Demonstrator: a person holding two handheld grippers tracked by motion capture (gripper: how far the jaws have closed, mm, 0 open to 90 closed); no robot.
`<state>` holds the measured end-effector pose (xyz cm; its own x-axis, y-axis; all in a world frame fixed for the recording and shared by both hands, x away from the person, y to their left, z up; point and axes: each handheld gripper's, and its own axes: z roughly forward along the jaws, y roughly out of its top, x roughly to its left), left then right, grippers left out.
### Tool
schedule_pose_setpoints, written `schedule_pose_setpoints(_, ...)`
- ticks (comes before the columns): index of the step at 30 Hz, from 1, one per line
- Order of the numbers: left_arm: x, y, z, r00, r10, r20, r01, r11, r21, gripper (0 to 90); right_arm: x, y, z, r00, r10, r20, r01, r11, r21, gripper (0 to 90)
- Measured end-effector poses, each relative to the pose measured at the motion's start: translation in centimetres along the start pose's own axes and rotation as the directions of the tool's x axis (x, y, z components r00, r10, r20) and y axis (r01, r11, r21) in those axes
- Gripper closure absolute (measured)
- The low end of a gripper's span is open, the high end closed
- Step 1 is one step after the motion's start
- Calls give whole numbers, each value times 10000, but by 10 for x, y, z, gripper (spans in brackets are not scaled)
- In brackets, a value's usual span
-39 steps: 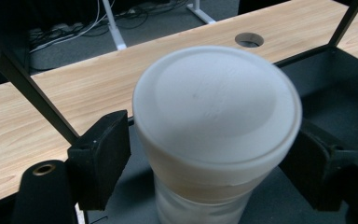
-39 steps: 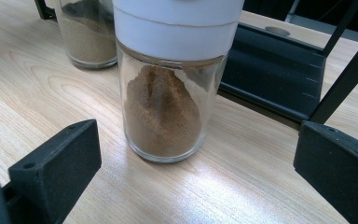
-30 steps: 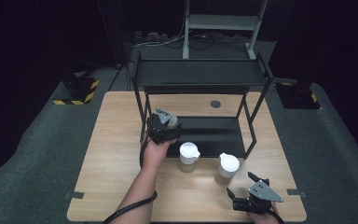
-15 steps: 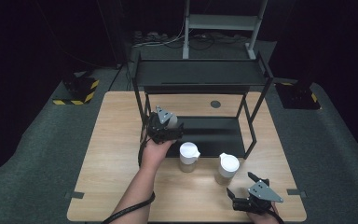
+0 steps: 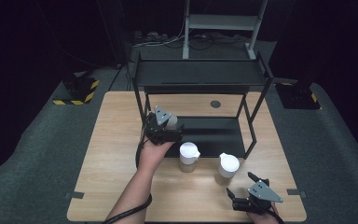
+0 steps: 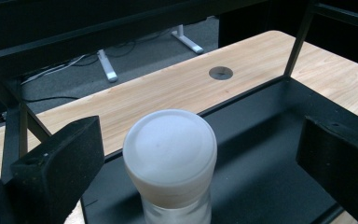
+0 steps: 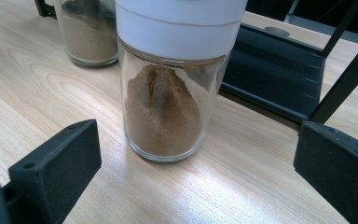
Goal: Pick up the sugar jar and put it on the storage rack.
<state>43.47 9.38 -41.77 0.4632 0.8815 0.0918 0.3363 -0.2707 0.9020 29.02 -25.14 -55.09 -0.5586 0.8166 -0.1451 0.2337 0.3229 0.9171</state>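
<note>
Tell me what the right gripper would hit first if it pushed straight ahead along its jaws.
Most likely the glass jar of brown powder, which stands on the table straight ahead of the open right gripper; how far ahead is unclear.

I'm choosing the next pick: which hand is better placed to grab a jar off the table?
Right. The right gripper is open, with the nearer table jar framed between its fingers. The left gripper has just been opening around the shelf jar, which stands free on the rack.
</note>
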Motion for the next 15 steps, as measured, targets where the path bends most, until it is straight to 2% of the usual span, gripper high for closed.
schedule_pose_setpoints(7, -2, -1, -8, 9999, 88, 84, -88, 9999, -69, 10, 0, 0, 0, 10000, 6, -3, -6, 10000, 1, 0)
schedule_pose_setpoints(12, -2, -5, -15, 9997, -162, 208, 167, 9996, -243, 10, 0, 0, 0, 10000, -14, 5, 14, 10000, 10, 0)
schedule_pose_setpoints(15, -3, -6, -20, 9997, -149, 197, 156, 9993, -338, 9, 0, 0, 0, 10000, -9, -1, 9, 10000, 8, 0)
